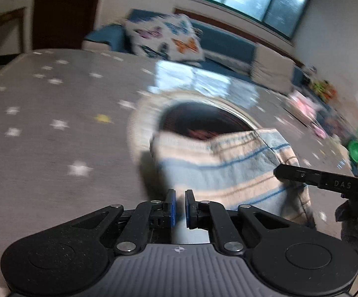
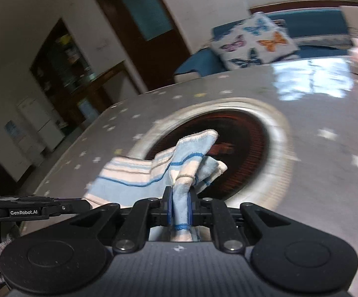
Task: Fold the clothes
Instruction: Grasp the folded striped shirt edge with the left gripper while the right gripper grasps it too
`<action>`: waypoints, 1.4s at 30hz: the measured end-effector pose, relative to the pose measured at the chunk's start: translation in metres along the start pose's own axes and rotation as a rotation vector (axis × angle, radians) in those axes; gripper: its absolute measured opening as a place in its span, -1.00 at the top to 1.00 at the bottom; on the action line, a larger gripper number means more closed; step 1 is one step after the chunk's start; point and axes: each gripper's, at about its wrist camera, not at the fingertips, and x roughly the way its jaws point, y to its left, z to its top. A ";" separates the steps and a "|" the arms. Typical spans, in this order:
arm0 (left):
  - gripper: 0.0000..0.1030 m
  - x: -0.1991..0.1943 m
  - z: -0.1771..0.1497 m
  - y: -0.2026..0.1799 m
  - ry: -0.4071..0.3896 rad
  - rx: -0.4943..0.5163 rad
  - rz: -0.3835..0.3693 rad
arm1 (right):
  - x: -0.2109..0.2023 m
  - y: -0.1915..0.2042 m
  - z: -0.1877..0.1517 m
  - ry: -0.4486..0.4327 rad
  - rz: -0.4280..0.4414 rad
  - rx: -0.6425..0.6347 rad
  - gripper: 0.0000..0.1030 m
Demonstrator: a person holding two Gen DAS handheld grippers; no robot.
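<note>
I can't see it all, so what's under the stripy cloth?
Under the stripy cloth is a round dish, dark inside with a pale rim, on the starry table. The cloth covers part of the dish.

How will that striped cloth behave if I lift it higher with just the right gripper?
Probably floppy: the striped cloth already sags and bunches where the right gripper pinches it. Likely light, since one thin pinched fold carries it. It seems unlikely to slip, being soft knit fabric squeezed between closed jaws, though the free end would trail toward the left gripper.

Black linkage arms, silver screws, blue-padded jaws, grey ribbed body (image 1: 179,267), "GenRobot.AI" lettering.
</note>
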 end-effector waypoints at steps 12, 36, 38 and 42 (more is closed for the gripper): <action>0.72 -0.017 -0.010 0.080 0.002 -0.192 0.039 | 0.070 0.062 0.030 0.059 0.027 -0.121 0.81; 0.86 0.004 -0.013 0.080 -0.016 -0.184 0.010 | 0.078 0.062 0.026 0.090 0.007 -0.093 0.81; 0.86 -0.005 -0.006 0.087 -0.043 -0.175 0.030 | 0.082 0.072 0.031 0.088 0.036 -0.103 0.82; 0.87 -0.019 0.007 0.106 -0.086 -0.173 0.094 | 0.104 0.098 0.040 0.082 0.087 -0.137 0.82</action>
